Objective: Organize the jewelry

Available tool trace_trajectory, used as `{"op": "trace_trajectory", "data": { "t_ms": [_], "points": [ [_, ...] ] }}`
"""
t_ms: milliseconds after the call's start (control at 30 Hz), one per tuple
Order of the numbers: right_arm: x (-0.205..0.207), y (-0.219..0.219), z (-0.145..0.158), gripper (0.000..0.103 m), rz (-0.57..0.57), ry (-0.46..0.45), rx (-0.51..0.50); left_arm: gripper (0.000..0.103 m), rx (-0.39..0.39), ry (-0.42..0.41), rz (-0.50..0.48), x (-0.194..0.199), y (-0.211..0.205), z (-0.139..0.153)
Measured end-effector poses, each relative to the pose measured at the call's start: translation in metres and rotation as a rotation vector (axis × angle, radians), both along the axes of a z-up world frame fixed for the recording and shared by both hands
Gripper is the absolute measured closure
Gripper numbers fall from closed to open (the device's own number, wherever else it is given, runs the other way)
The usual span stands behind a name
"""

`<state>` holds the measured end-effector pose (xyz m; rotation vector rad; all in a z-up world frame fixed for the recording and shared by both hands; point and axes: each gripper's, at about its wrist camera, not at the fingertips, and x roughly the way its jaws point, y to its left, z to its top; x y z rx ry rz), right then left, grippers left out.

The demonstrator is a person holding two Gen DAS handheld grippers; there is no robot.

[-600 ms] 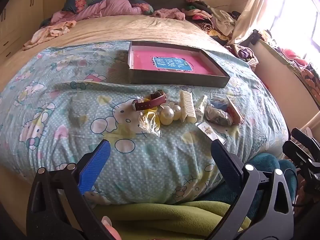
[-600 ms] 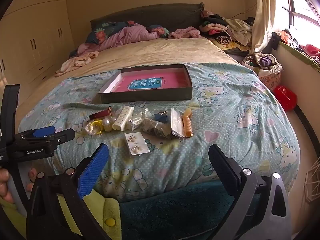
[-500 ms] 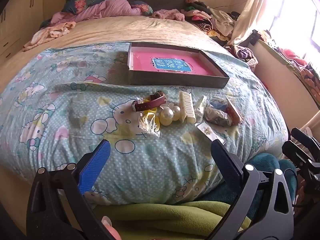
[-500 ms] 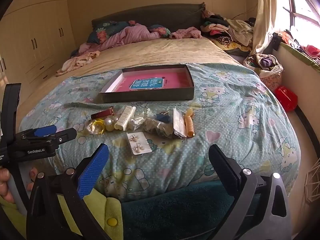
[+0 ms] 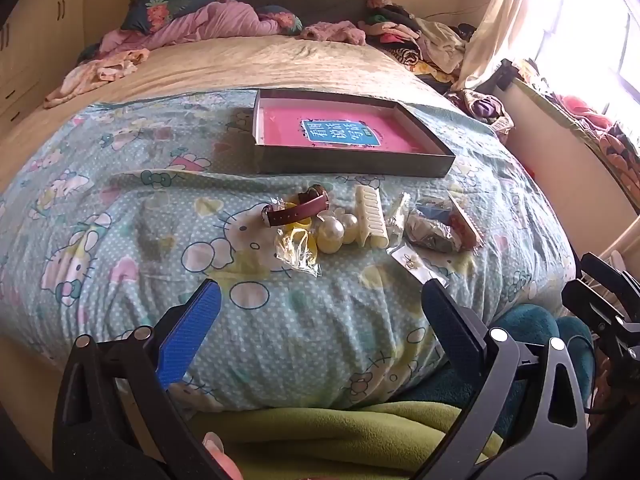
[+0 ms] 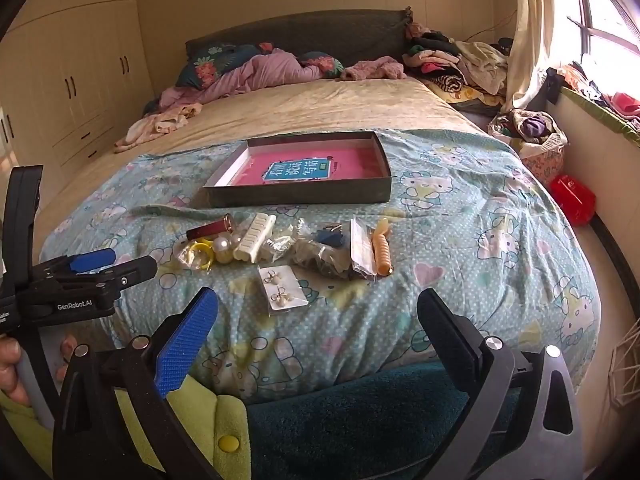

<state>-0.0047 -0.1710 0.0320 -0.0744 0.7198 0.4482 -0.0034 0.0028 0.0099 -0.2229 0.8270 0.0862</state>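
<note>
Where bagged, trinkets [image 6: 320, 258] indistinct.

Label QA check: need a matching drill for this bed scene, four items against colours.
Items:
1. watch strap
2. hair claw clip
3. spiral hair tie
4. box lining

Colours:
A. pink
B. orange
C. maroon
D. cream

Pairs: 1-C, 2-D, 3-B, 4-A

Both the left tongs and right tongs are open, holding nothing.
</note>
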Motion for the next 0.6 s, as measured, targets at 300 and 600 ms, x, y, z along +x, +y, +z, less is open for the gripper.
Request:
{"op": "trace_trajectory", "data": {
  "t_ms": [300,600],
  "points": [
    [-0.0016,0.0017,-0.002,0.004,0.013,0.005,0.002,0.009,0.003,-0.004,0.001,-0.0016,-0.0007,-0.0007],
    [-0.0015,0.0022,-0.0011,0.004,0.013,0.005,0.003,0.009,0.008,-0.005,0.0,-0.0013,-0.0018,-0.002]
  ]
}}
